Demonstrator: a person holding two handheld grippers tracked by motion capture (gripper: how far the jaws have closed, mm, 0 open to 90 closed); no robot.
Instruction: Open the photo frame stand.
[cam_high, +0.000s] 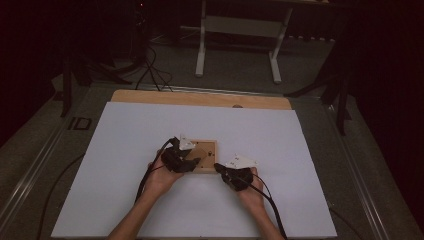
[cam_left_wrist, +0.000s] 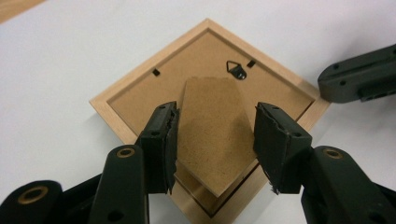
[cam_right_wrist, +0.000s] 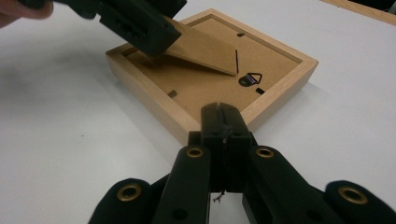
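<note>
The picture frame (cam_left_wrist: 140, 100) lies face-down on the worktop (cam_high: 130, 135); left gripper (cam_left_wrist: 215, 144) jaws straddle its raised stand (cam_left_wrist: 212, 130), open; right gripper (cam_right_wrist: 223, 122) jaws closed, empty, steadying the rim; standing it remains.

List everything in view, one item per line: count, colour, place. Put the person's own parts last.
picture frame: one, light wood, lying back-up at the middle of the table
easel stand flap: one, brown board, hinged to the frame's back and lifted at an angle between the left jaws
hanger hook: one, dark metal, on the frame's back near a corner
table cover: one, white, over the table
table edge: one strip, light wood, along the far side
white stand: one, on the floor beyond the table
left hand-held gripper: one, black, jaws apart on either side of the flap
right hand-held gripper: one, black, jaws together at the frame's near corner
forearms: two, coming in from the near edge
</note>
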